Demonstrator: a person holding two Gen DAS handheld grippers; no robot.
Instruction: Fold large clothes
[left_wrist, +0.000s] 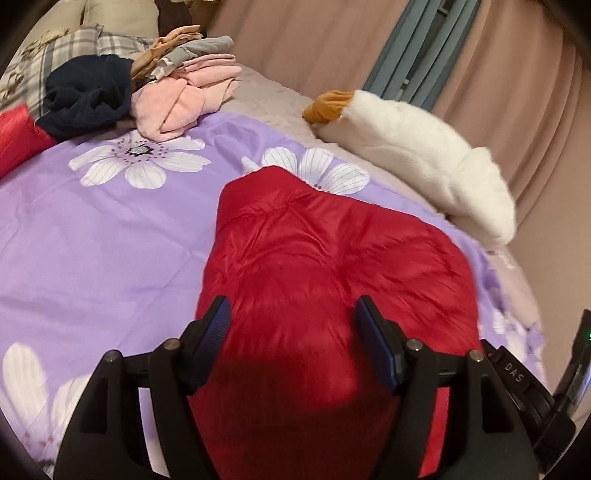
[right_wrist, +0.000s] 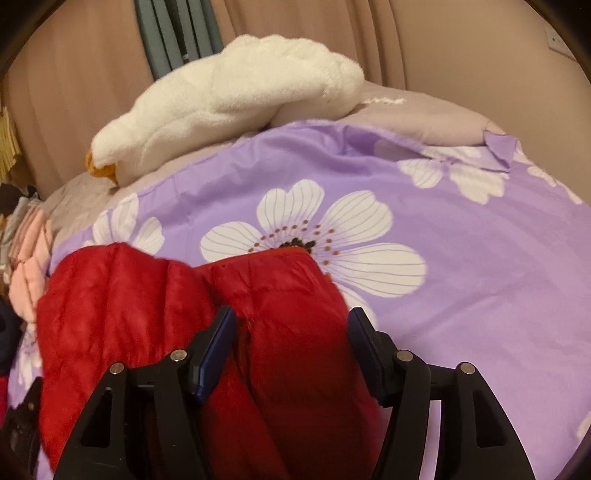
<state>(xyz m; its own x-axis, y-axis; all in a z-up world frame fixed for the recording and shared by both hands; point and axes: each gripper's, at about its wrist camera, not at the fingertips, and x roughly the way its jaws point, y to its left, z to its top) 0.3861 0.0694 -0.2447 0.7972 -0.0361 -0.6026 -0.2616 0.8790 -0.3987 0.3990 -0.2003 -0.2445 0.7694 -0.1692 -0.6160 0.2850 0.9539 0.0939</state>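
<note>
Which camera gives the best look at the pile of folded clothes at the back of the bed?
The left wrist view: the pile of folded clothes shows whole there, pink, grey and tan pieces beside a dark navy garment. The right wrist view catches only a pink and grey sliver at its left edge.

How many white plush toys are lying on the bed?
1. A white plush goose with an orange beak lies along the bed's far edge by the curtain, beyond the red puffer jacket. Others may be hidden out of frame.
</note>
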